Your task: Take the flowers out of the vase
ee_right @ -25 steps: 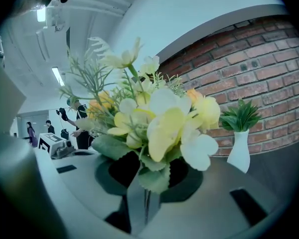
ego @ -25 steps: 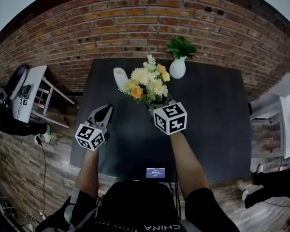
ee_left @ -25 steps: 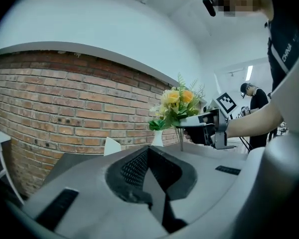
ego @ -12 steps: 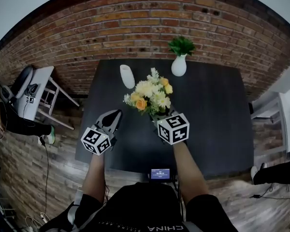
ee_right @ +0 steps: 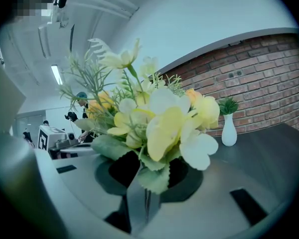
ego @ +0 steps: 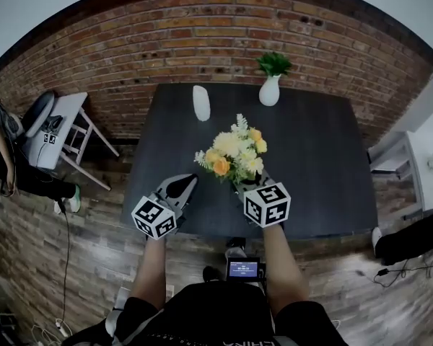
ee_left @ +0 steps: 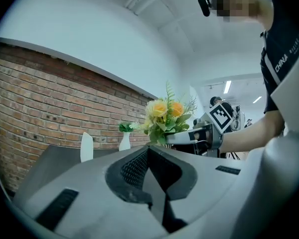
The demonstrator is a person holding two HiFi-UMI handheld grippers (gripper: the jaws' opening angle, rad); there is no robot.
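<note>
Above the table's [ego: 317,164] near edge, the right gripper [ee_right: 141,190] has its 2 jaws part-closed on the flowers [ego: 233,153], stems seemingly lengthwise between them, blooms toward the far edge where the white vase [ego: 200,102] stands, well apart. Beside it the left gripper [ee_left: 148,153] is closed, empty.

The right tongs [ee_right: 141,198] are clamped on the stems of the flowers [ee_right: 159,123], whose yellow and cream blooms fill the centre. At the right, a white vase [ee_right: 228,132] holding green sprigs stands on the dark counter [ee_right: 274,153], before a brick wall [ee_right: 259,78].
</note>
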